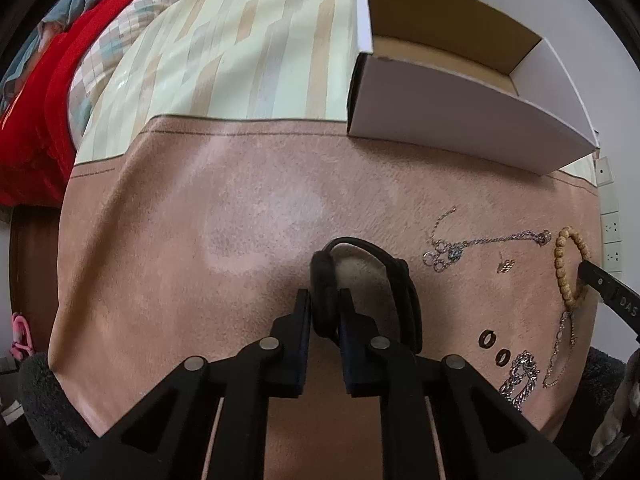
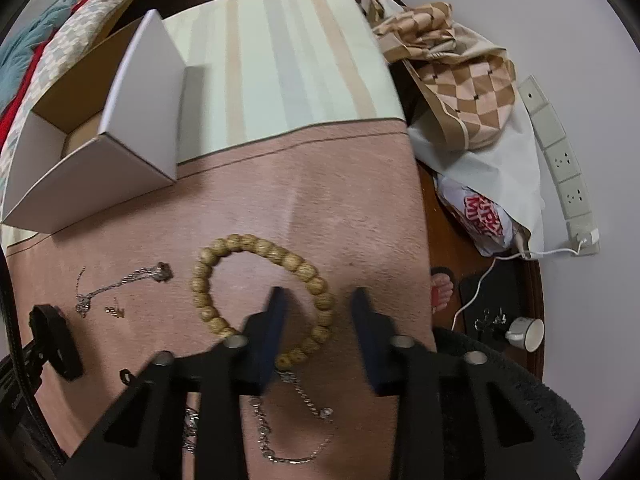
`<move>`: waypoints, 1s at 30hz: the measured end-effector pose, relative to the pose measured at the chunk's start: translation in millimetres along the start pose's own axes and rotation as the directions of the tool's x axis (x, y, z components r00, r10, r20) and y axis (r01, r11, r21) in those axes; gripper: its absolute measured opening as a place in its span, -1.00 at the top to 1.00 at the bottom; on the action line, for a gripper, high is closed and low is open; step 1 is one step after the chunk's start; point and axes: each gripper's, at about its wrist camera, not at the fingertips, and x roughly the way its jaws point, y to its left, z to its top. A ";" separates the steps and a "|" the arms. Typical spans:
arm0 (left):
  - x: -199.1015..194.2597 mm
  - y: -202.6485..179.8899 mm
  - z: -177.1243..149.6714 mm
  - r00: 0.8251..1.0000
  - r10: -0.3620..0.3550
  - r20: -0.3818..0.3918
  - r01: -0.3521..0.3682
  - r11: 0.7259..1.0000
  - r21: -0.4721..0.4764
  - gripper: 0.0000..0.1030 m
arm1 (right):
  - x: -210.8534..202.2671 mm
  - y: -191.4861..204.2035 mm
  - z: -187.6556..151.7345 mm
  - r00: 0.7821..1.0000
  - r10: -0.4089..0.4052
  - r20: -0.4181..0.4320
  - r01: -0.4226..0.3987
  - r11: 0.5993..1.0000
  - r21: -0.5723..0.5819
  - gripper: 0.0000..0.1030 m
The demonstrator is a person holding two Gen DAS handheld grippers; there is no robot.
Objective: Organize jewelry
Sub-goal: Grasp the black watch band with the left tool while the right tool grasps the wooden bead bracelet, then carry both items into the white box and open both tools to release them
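Note:
A black band (image 1: 404, 280) lies looped on the pink mat (image 1: 200, 240). My left gripper (image 1: 325, 308) points down and is shut on the band's near-left part. A wooden bead bracelet (image 2: 256, 246) lies to the right. My right gripper (image 2: 318, 300) straddles its right side, jaws apart, one finger inside the ring and one outside, with no pad pressing on the beads. In the left wrist view one of the right gripper's fingers (image 1: 600, 280) pokes into the bead bracelet (image 1: 566, 240). A white cardboard box (image 1: 460, 112) stands open at the back.
Loose on the mat lie silver chains (image 1: 480, 242), two dark rings (image 1: 486, 338), a chunky silver chain (image 1: 520, 376) and a small gold piece (image 1: 505, 266). Off the table's right edge are checkered bags (image 2: 460, 80), a power strip (image 2: 560, 160), a cup (image 2: 528, 332) and a person's foot (image 2: 442, 288).

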 end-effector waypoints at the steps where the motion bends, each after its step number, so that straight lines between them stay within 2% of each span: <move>1: -1.4 -0.6 -0.1 1.000 0.003 0.007 -0.003 1.000 0.006 0.81 | 0.1 2.8 -0.2 1.000 -0.007 0.004 0.007 1.000 -0.009 0.81; 4: -10.7 -3.8 -0.7 1.000 0.001 0.027 -0.002 1.000 0.017 0.81 | -2.0 5.8 -1.1 1.000 0.018 0.009 -0.018 1.000 0.004 0.81; 9: -42.0 -10.8 1.1 0.998 -0.019 0.055 0.018 1.000 0.022 0.81 | -9.6 -4.5 -6.4 0.989 0.146 0.002 -0.146 0.987 0.073 0.82; 13: -73.7 -12.3 -1.1 0.995 -0.066 0.071 0.063 0.997 0.046 0.81 | -37.0 -0.1 -12.9 0.974 0.224 0.033 -0.226 0.972 0.066 0.82; 18: -110.9 -21.1 1.4 0.986 -0.118 0.118 0.109 0.991 0.074 0.81 | -84.7 11.7 -14.1 0.959 0.264 0.104 -0.267 0.964 0.013 0.82; 23: -141.0 -33.7 22.6 0.971 -0.165 0.173 0.153 0.985 0.079 0.81 | -137.2 26.0 0.4 0.928 0.327 0.178 -0.324 0.945 -0.043 0.82; 28: -142.0 -26.1 62.7 0.963 -0.167 0.213 0.150 0.984 0.092 0.81 | -185.9 46.2 30.9 0.889 0.375 0.262 -0.356 0.927 -0.119 0.82; 30: -141.4 -27.4 79.1 0.962 -0.162 0.220 0.144 0.985 0.096 0.81 | -193.0 56.4 49.6 0.884 0.375 0.280 -0.347 0.927 -0.143 0.82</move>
